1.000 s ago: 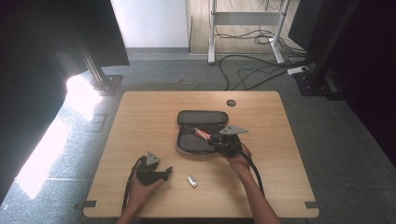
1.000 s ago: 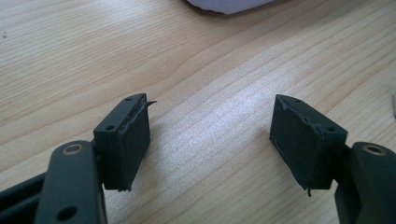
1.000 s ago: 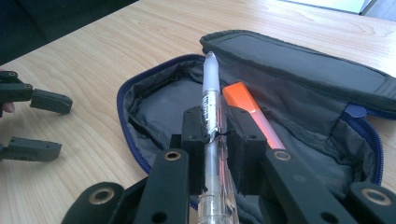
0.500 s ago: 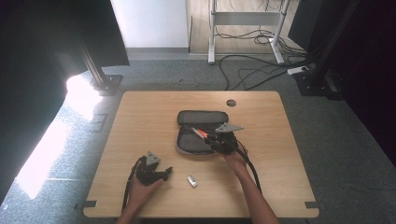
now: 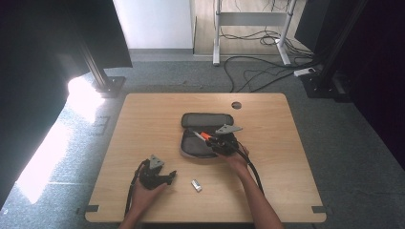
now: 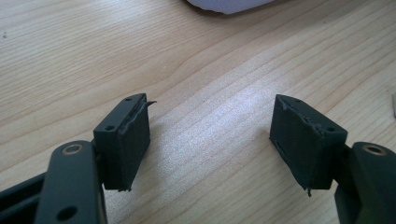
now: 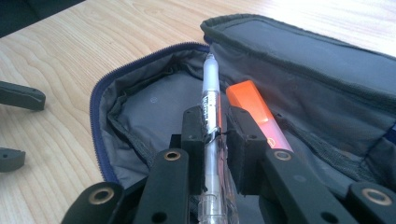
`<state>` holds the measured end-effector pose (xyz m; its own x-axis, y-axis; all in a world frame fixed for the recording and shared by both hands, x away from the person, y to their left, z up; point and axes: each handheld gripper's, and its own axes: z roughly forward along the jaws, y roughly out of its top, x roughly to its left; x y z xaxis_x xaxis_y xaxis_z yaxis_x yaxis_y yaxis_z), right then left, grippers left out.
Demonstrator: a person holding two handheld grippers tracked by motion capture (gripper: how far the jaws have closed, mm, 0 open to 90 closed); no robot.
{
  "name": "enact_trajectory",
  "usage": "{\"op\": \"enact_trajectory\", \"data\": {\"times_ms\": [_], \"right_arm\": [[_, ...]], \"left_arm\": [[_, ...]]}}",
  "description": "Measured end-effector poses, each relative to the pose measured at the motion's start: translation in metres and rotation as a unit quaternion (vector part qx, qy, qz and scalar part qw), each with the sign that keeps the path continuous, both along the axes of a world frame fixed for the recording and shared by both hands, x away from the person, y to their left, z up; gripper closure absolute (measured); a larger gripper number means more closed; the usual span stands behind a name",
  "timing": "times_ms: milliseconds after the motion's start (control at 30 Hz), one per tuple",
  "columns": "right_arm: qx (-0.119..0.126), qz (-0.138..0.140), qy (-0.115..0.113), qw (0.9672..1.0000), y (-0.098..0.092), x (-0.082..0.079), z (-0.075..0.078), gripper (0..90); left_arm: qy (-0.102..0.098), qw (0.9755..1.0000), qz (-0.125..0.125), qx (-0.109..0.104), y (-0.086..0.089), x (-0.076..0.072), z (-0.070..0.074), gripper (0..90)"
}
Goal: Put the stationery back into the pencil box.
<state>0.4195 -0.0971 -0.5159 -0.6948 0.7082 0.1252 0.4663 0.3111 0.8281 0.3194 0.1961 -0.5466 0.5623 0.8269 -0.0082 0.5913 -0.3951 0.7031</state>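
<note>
— Our right gripper [image 7: 215, 133] clamps a clear pen [image 7: 211, 100], its tip over the open pencil case [image 7: 135, 109], orange highlighter [image 7: 254, 109] at its 3 o'clock.

— We lower it flat before letting go. Our left gripper [image 6: 210, 140] rests agape at the case's 7 o'clock.

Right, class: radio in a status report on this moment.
Left gripper open, empty. Right gripper shut on pen over open pencil case. Orange marker alongside.

Your right claw [image 7: 215, 128] is black, gripping a clear pen [image 7: 211, 107] beside an orange marker [image 7: 254, 109]. The pencil case [image 7: 154, 109] is grey with blue zip edging, on a light wood-grain tabletop [image 7: 56, 60].
</note>
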Motion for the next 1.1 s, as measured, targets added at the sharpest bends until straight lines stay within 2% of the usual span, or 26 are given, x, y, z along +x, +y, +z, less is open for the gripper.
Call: {"op": "enact_trajectory", "data": {"times_ms": [833, 1000, 1100], "right_arm": [[-0.022, 0.003, 0.011, 0.9997, 0.01, 0.007, -0.009, 76.0], [-0.033, 0.003, 0.007, 0.9994, 0.011, 0.008, -0.01, 75.4], [-0.05, 0.003, 0.001, 0.9987, 0.012, 0.007, -0.01, 75.3]], "left_arm": [[0.0, 1.0, 0.0, 0.0, 0.0, 0.0, 0.0, 28.8], [0.0, 1.0, 0.0, 0.0, 0.0, 0.0, 0.0, 28.7], [0.0, 1.0, 0.0, 0.0, 0.0, 0.0, 0.0, 28.8]]}}
